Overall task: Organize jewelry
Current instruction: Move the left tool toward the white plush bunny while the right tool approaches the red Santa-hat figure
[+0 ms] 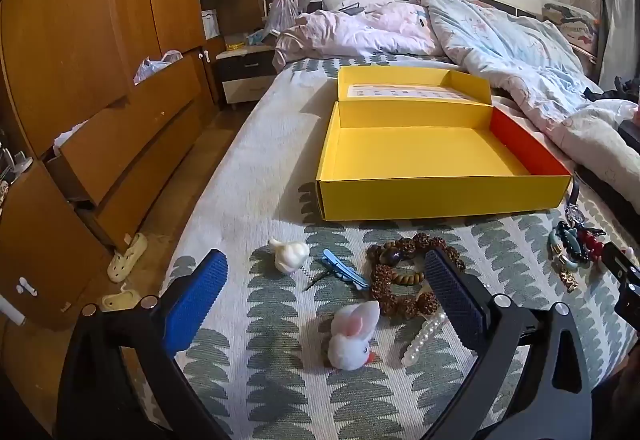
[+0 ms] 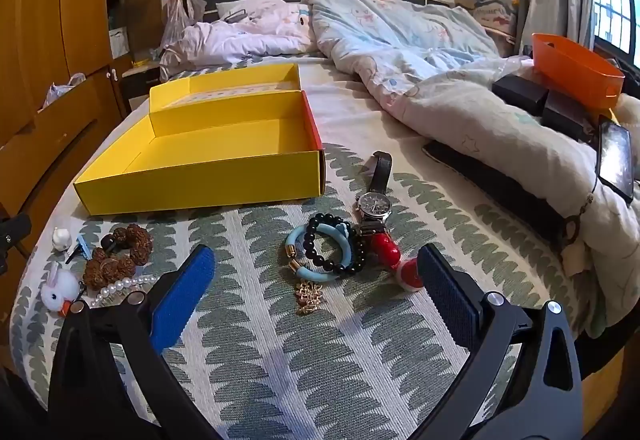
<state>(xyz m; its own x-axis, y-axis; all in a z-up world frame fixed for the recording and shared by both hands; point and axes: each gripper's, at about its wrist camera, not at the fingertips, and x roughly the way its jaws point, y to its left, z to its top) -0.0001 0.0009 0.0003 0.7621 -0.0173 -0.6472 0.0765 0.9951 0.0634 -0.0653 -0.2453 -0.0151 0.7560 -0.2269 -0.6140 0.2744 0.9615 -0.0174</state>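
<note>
While both my hands hover tilted down over the bed, my left fingers stand spread wide with nothing pinched, and between them lie the white plush rabbit and a pearl strand. Just past those, nearer the yellow box, sit the brown seed-bead bracelet, a blue hair clip and a small white figure. My right fingers are spread wide too, gripping nothing; a gold chain lies between them. Closer to the yellow box come the light blue bangle tangled with black beads, a red piece and the wristwatch. Open and empty, the yellow box rests beyond all the jewelry, and a rumpled duvet is heaped behind it.
</note>
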